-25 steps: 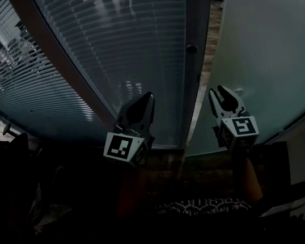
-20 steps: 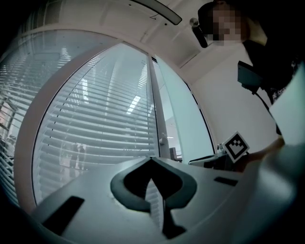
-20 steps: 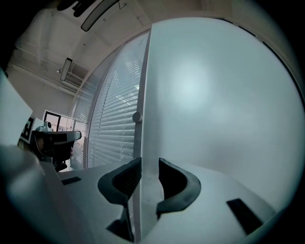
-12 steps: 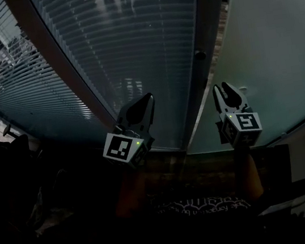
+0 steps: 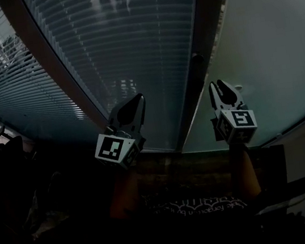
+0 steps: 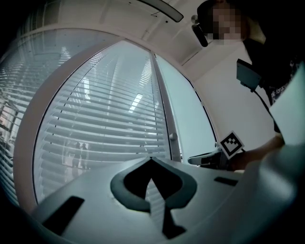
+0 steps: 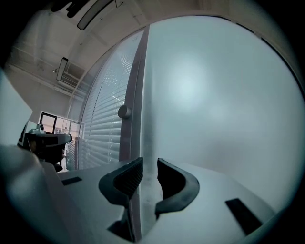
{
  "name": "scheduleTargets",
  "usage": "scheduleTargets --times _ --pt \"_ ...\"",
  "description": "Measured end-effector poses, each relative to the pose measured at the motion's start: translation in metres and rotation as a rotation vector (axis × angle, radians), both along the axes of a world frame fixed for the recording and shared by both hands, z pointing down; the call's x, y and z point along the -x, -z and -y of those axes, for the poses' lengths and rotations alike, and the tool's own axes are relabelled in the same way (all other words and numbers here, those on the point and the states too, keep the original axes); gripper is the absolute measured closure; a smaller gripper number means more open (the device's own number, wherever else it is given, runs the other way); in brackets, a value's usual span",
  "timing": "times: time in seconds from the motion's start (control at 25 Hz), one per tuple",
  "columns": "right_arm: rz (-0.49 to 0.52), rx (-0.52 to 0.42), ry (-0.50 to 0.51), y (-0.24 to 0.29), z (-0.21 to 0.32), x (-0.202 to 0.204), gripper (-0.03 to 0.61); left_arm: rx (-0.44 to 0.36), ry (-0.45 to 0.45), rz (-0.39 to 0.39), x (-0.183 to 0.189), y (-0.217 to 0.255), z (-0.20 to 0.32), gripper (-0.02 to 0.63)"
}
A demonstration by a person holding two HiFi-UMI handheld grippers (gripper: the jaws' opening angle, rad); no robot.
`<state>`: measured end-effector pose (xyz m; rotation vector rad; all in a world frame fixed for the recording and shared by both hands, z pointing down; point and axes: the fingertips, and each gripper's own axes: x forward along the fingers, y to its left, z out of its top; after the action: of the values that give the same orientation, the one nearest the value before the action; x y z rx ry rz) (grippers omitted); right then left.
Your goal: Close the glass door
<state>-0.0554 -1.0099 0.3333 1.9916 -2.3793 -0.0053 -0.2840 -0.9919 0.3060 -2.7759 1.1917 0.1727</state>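
Head view, L to R: slatted blinds (image 5: 121, 31) behind fixed glazing filled the left and middle. In front of them hung the left gripper (image 5: 137, 99), fingers (image 6: 124, 183) clenched tip to tip w/ nothing btwn. Next came the dark post (image 5: 192, 98) w/ a small round knob (image 5: 195, 58), prob. the blind control, not a handle. Just right of the post sat the right gripper (image 5: 217, 86), pointing at the frosted pane I took for the glass door (image 5: 266, 43). Its fingers (image 7: 174, 183) were released, had just been closing a little, and held nothing; only the door's edge line showed thru the gap. Contact w/ the glass: couldn't tell. Door stood upright against the post, no gap visible, so shut or v. nearly.

Handling, my guess: heavy, rigid, slick, chips at edges; no pull in sight. Pinching would slip, so push flat on the face near the free edge by the post, steady pressure, fingers kept out of the seam.
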Motion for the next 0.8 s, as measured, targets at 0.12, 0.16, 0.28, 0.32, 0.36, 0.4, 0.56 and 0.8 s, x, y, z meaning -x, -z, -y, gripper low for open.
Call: scheduleTargets --times 0.12,0.16,0.28,0.32,0.36,0.4,0.56,0.8 --pt "-0.002 0.004 -0.004 -0.003 0.003 -0.001 0.48 0.001 -0.007 -0.002 -0.002 -0.004 0.0 0.612" --pt "-0.004 0.005 -0.007 -0.002 0.005 -0.001 0.48 0.0 -0.01 -0.002 -0.002 -0.004 0.0 0.612" --pt "-0.012 0.004 -0.013 0.002 0.008 -0.003 0.48 -0.006 -0.008 -0.002 0.0 0.0 0.001 0.612" --pt "-0.013 0.003 -0.015 0.002 0.009 -0.004 0.48 -0.006 -0.005 -0.003 0.001 0.001 0.001 0.612" --pt "-0.013 0.003 -0.017 0.002 0.01 -0.004 0.48 -0.006 -0.002 -0.004 0.002 0.001 0.001 0.612" --pt "-0.014 0.004 -0.02 0.002 0.011 -0.004 0.48 -0.005 0.001 -0.004 0.004 0.001 0.002 0.612" --pt "-0.02 0.011 -0.034 0.001 0.017 -0.005 0.48 -0.006 0.006 -0.003 0.006 0.0 0.004 0.612" --pt "-0.01 0.019 -0.05 -0.011 0.02 -0.011 0.48 -0.002 0.002 0.003 0.003 -0.012 0.0 0.612"
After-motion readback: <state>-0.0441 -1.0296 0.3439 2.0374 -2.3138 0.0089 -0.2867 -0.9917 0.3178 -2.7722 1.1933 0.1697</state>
